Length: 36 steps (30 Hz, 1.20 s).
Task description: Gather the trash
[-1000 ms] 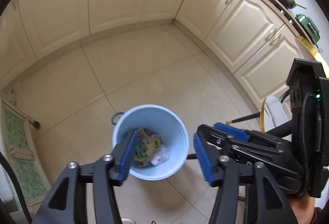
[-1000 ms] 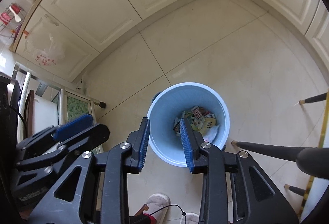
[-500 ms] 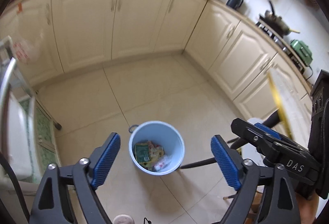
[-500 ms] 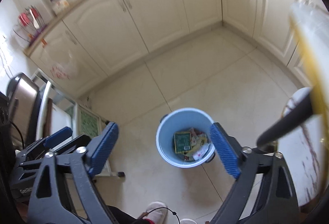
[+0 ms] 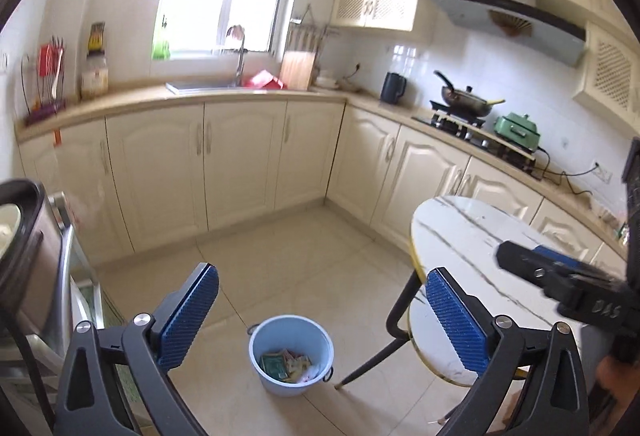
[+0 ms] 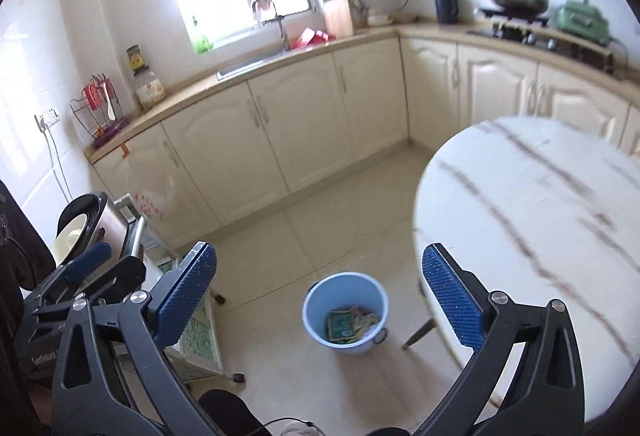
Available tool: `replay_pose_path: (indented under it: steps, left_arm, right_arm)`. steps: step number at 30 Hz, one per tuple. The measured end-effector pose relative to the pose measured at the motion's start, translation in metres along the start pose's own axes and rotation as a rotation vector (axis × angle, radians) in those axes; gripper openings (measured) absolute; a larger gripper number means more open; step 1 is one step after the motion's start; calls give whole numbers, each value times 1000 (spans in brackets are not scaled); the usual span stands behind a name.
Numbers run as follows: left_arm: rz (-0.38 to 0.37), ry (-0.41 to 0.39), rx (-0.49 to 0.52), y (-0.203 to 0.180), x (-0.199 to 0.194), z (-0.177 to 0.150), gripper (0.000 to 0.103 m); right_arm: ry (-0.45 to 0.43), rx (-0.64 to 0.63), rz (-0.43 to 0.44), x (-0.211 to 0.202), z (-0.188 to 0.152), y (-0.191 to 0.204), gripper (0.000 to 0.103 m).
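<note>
Left gripper [image 5: 320, 312]: we see its jaws opening, already wide, with nothing between the blue pads; it hangs high above the floor [image 5: 304, 248] and looks down at an angle into the kitchen.
Right gripper [image 6: 318, 294]: we see its jaws opening too, spread wide, with nothing between them; in the left wrist view its black body shows at the right edge, over the table [image 5: 460, 236].
Trash: we find it inside the bin [image 5: 291, 354], a small heap of packets [image 5: 286, 364] at the bottom, a green one to the left of paler, crumpled ones. From the right wrist the same heap [image 6: 352, 324] lies in the bin [image 6: 345, 312].
Bin: light blue, round, upright on the floor tiles, just beside the table's left edge and near one of its dark legs [image 5: 376, 356]; a small handle ring sticks out at its rim on either side.
Table: round, white marble pattern with dark veins, a thin yellow rim; we see its top bare in both views.
Floor: pale tiles, running to the cream cabinets [image 5: 240, 163] along the back and right walls.
Counter: a sink [image 5: 208, 87] under the window, a dark kettle [image 5: 393, 87] towards the corner, a wok [image 5: 466, 103] on the hob and a green pot [image 5: 518, 129] next to it.
Left side: we make out a metal rack [image 6: 132, 236] with a cooker on top, beside the cabinets.
</note>
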<state>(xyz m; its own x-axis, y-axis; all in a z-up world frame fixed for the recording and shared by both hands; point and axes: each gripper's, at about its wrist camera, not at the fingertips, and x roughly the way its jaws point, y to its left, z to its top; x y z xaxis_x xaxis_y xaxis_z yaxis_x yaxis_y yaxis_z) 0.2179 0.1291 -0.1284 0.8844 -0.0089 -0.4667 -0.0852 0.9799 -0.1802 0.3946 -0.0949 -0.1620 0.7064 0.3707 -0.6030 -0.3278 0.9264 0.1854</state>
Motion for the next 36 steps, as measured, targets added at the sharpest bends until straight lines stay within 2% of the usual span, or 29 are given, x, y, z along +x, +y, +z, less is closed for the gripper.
replay_pose_path:
  steps: [5,9,12,17,21,26,33,36]
  left_arm:
    - [6,-65,47,-39,-44,-23,102]
    - [23,-73,85,-76,-91,-43,102]
    - [46,-68,111,-100,-126,-44,102]
    - [45,-175,144,-130,-188,-52,102]
    - [28,-224,145,-139,-218,-67,102]
    - [17,-260,156,-131,-237,-93,102]
    - [-24,-429,138,-112,-277,-131,102]
    - [-25,-436,141,-106,-281,-140,102]
  right_arm:
    - [-77,-15,-60,-87,15,-8,103]
    - [-103,-12,-142,-147,23,-15,103]
    - [-141,-7,-171,-181,22,-17,103]
    - [-185,-15,-220,-215,14,-14,103]
    - [-230,-16,-247,-234,7,-4,103]
    - [-288,-25,-294,-256,-2,8,103]
    - [-397,-6,-346,-284,-16,17,103]
    - [-445,-3,-375,-293,-20,20,103]
